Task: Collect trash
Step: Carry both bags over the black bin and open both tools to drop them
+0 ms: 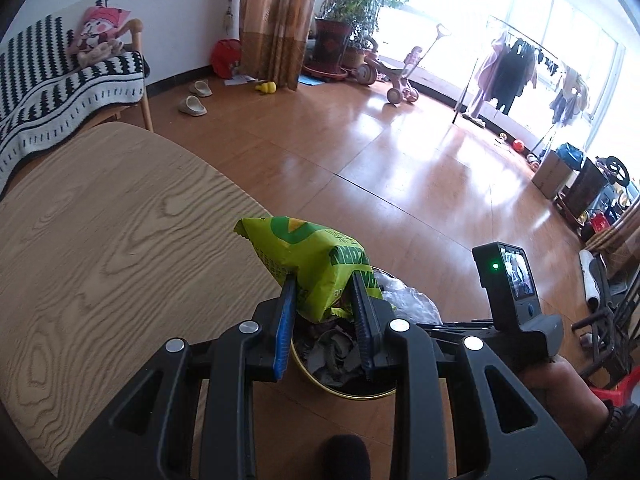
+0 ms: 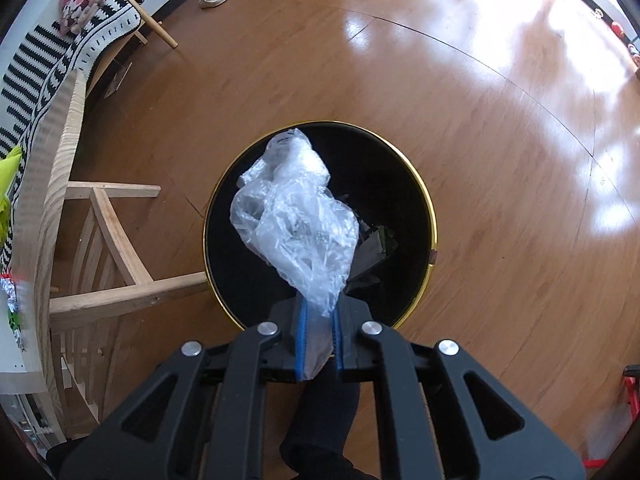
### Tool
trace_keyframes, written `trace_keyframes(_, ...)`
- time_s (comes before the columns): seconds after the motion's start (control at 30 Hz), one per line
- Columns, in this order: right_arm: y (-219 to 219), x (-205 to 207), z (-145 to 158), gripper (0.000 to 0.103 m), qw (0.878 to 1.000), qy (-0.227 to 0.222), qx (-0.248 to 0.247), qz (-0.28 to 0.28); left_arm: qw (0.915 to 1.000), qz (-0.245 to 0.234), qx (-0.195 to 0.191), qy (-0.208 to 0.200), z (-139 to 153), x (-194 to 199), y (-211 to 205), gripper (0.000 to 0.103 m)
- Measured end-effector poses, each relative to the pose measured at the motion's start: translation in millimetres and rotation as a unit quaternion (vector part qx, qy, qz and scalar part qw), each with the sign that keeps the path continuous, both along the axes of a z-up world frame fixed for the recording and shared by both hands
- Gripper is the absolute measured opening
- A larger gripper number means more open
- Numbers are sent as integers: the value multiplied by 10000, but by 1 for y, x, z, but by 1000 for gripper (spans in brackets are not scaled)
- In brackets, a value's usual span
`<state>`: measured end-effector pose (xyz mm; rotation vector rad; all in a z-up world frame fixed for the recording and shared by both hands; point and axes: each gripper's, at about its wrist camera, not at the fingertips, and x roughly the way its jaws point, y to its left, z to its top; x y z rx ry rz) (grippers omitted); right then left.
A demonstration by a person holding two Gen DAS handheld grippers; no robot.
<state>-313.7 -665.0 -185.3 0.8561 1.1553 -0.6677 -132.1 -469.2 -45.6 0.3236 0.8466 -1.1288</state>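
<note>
Crumpled clear plastic bag (image 2: pixel 294 216), green wrapper (image 1: pixel 316 264)

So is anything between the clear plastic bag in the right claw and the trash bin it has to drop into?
Nothing visible. The right claw holds the clear plastic bag directly over the open mouth of the black bin, which has no lid on it. Only some dark trash lies at the bottom.
</note>
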Motion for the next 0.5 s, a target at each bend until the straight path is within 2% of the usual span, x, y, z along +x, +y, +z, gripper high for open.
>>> trace_keyframes(0.07,-1,-2,-2,53,10000,-38,23,-18,10000,-44,11,26,-2,-3,-3,26)
trace_keyframes(0.1,-2,-4,1,81,9999,-96,-53,-63,10000,-74,19,37,-3,-5,-6,26)
trace_keyframes(0.27,-6,-14,10,83,9989,-364,-135,-279,9998,-181,39,85,-7,-15,-16,26)
trace_keyframes(0.5,-18,-33,19,83,9962,-481,-218,-695,9986,-408,80,329,-19,-23,-30,26)
